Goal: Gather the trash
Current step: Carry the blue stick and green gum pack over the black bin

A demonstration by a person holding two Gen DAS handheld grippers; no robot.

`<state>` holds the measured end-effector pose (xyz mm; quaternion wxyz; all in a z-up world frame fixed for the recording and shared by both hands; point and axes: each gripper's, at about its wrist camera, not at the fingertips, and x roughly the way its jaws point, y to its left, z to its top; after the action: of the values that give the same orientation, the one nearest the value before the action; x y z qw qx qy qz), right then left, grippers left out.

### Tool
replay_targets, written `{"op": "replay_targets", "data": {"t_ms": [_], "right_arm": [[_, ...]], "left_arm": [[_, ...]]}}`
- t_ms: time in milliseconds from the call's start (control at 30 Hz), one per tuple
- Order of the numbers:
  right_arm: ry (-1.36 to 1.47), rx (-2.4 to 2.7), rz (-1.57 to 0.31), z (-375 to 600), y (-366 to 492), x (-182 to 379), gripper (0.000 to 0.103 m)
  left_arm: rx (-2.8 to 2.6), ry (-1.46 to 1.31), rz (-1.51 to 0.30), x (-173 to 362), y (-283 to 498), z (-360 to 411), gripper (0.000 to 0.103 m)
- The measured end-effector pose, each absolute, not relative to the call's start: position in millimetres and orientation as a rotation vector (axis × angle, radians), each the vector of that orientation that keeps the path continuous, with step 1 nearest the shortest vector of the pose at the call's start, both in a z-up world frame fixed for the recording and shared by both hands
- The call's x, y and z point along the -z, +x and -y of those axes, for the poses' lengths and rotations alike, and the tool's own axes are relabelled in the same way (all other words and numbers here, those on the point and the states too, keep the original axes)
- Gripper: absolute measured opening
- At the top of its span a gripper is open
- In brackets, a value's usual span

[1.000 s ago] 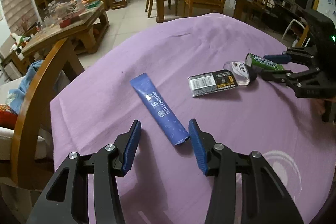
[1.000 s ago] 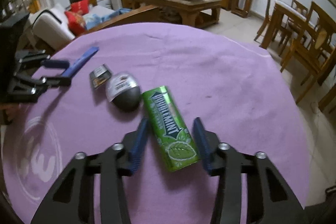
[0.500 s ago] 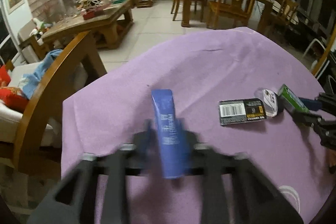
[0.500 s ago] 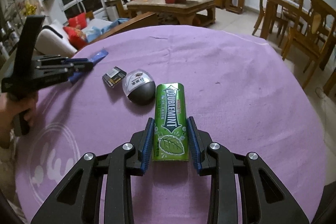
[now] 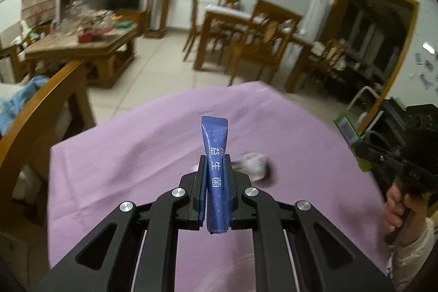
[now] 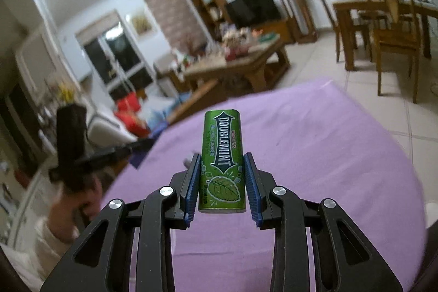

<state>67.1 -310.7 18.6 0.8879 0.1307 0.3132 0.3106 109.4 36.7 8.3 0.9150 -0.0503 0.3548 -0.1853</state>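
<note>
My left gripper is shut on a long blue probiotics sachet, which stands lifted off the purple tablecloth with its top end sticking out past the pads. In the right wrist view my right gripper is shut on a green Doublemint gum pack, also raised above the cloth. The same gum pack and the right gripper show at the right edge of the left wrist view. A blurred pale wrapper lies on the cloth just behind the left fingers.
A wooden chair back stands at the table's left edge. Beyond are a cluttered coffee table and a dining set. A person's hand holds the left gripper at the left of the right wrist view.
Both grippers closed on their items and lifted them off the cloth: the left on the blue sachet, the right on the gum pack. Both views tilted up toward the room.
</note>
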Motion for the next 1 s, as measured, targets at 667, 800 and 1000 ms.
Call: {"op": "replay_targets", "data": {"t_ms": [667, 800, 1000], "right_arm": [[0.358, -0.103, -0.339, 611, -88, -66, 0.031], [0.372, -0.012, -0.323, 658, -117, -53, 0.031], [0.406, 0.072, -0.324, 713, -139, -31, 0.031]], "left_arm": [[0.879, -0.033, -0.651, -27, 63, 227, 0.011], [0.982, 0.008, -0.662, -22, 50, 282, 0.011], [1.085, 0.058, -0.687, -7, 36, 346, 0.011]]}}
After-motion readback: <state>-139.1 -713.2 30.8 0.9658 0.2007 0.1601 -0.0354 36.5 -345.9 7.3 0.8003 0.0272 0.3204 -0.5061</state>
